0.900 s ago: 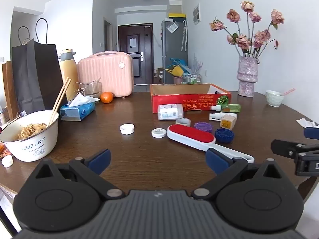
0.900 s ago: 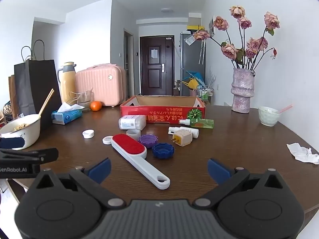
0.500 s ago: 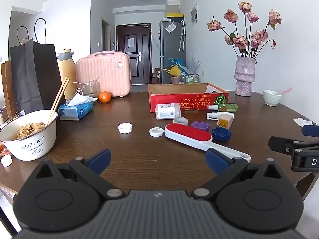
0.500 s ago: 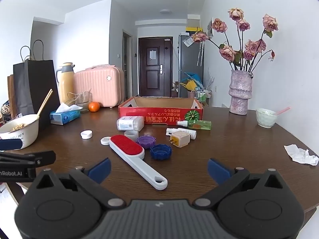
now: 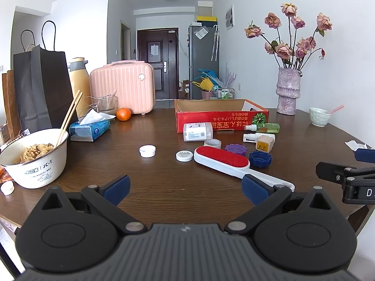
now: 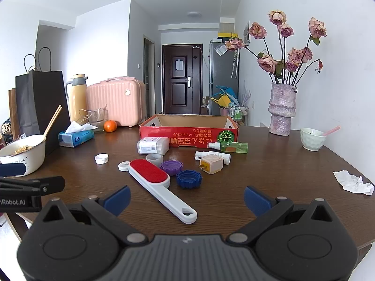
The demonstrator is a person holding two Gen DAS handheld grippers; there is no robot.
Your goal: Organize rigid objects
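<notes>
1. While nothing is held, a dark wooden table [image 6: 269,178] is seen carrying everything, with clutter spread over its middle and left side.
2. A red cardboard box [image 6: 187,134] is set open-topped at the far middle of the table; whether anything lies inside cannot be told.
3. The left hand-held gripper [image 5: 185,186] is held spread wide over the near edge of the table, nothing between its blue pads; the right hand-held gripper [image 6: 186,197] is likewise released and empty, just beside it.
4. A lint brush [image 6: 159,182] with a red pad and white handle is laid diagonally in front of the box, its handle end pointing toward the grippers.
5. A white plastic container [image 6: 153,145] is laid on its side against the front of the box, and a green spray bottle [image 6: 232,146] lies further right along it.
6. A plug adapter [image 6: 211,164] is placed near a small white bottle [image 6: 222,155].
7. A blue cap [image 6: 189,179] and a purple cap [image 6: 171,166] are found beside the brush head, with a white cap [image 6: 101,158] well apart to the left.
</notes>
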